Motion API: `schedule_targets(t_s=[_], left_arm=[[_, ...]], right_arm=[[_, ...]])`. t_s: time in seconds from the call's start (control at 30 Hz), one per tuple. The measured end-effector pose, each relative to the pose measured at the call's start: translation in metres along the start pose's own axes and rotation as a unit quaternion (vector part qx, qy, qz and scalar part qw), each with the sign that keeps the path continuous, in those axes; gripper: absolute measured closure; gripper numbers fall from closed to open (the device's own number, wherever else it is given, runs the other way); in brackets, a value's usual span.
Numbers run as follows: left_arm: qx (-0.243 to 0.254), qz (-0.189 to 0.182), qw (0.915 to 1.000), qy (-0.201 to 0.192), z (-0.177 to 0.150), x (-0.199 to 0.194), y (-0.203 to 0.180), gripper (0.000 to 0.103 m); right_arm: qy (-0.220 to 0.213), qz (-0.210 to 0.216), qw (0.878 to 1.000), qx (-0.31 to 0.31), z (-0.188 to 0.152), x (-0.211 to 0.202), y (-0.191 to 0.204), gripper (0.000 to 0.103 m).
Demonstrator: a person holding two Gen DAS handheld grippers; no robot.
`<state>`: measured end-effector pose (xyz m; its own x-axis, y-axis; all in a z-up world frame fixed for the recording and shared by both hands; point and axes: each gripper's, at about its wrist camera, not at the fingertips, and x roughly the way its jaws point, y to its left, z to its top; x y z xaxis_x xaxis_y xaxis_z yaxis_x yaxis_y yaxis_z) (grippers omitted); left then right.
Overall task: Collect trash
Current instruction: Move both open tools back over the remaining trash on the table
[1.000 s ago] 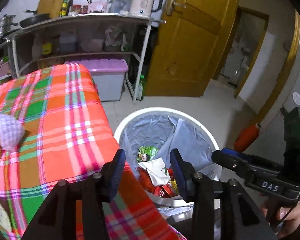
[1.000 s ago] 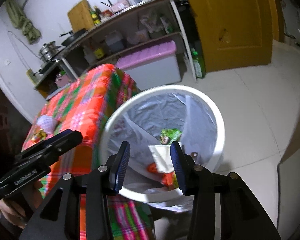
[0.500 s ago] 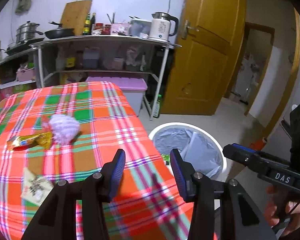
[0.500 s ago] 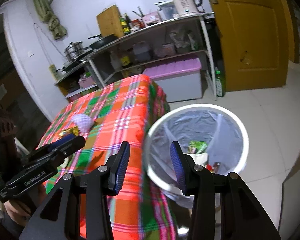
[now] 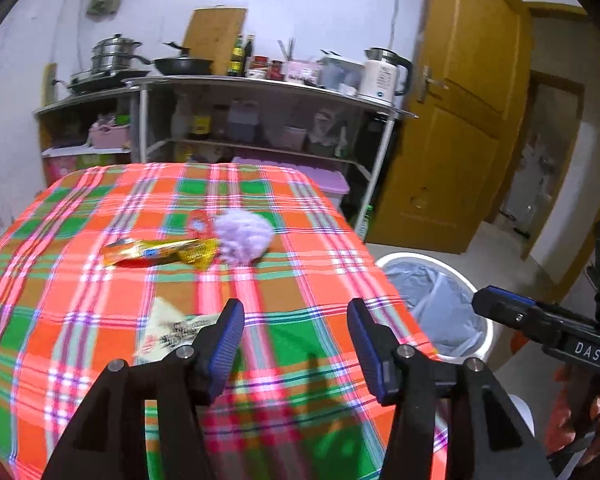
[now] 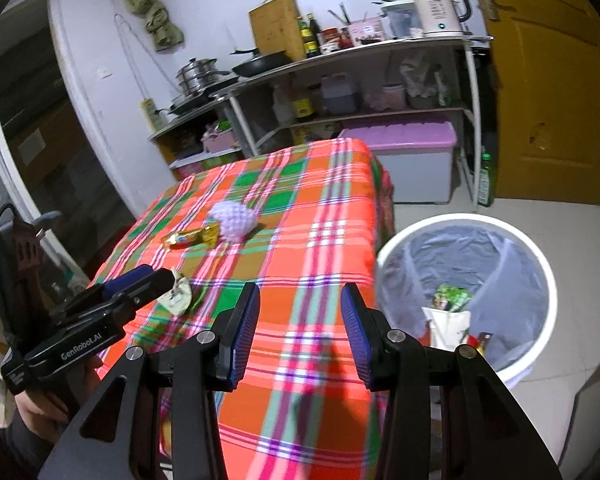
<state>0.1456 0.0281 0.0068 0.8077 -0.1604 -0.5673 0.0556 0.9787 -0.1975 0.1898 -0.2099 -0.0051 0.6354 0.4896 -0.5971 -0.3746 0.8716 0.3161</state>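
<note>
Three trash items remain on the surface (image 5: 80, 240) ahead of both released, empty jaws: gold wrapper (image 5: 160, 252), purple foam net (image 5: 242, 238), paper packet (image 5: 168, 330); bin (image 6: 466, 300) partly filled.

A lilac foam net (image 5: 243, 237), gold wrapper (image 5: 162, 252) and pale packet (image 5: 168, 332) lie on the cloth beside the lined white bin (image 6: 540, 264).

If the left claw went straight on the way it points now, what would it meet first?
Most likely the plaid tablecloth: the open, empty left claw aims between the pale wrapper on its left and the purple foam net farther ahead. If it travels level, the net may come first; depth is unclear.
</note>
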Motion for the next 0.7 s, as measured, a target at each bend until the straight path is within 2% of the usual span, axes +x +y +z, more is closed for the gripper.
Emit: schedule_targets(t_s=[0.37, 0.7], left_arm=[[-0.040, 0.051, 0.9977, 0.019, -0.013, 0.003, 0.059, 0.039], [-0.044, 0.052, 0.9959, 0.059, -0.018, 0.039, 0.070, 0.036]], right_arm=[[0.012, 0.021, 1.000, -0.018, 0.001, 0.019, 0.025, 0.060], [0.017, 0.029, 0.999, -0.043, 0.005, 0.030, 0.042, 0.060]])
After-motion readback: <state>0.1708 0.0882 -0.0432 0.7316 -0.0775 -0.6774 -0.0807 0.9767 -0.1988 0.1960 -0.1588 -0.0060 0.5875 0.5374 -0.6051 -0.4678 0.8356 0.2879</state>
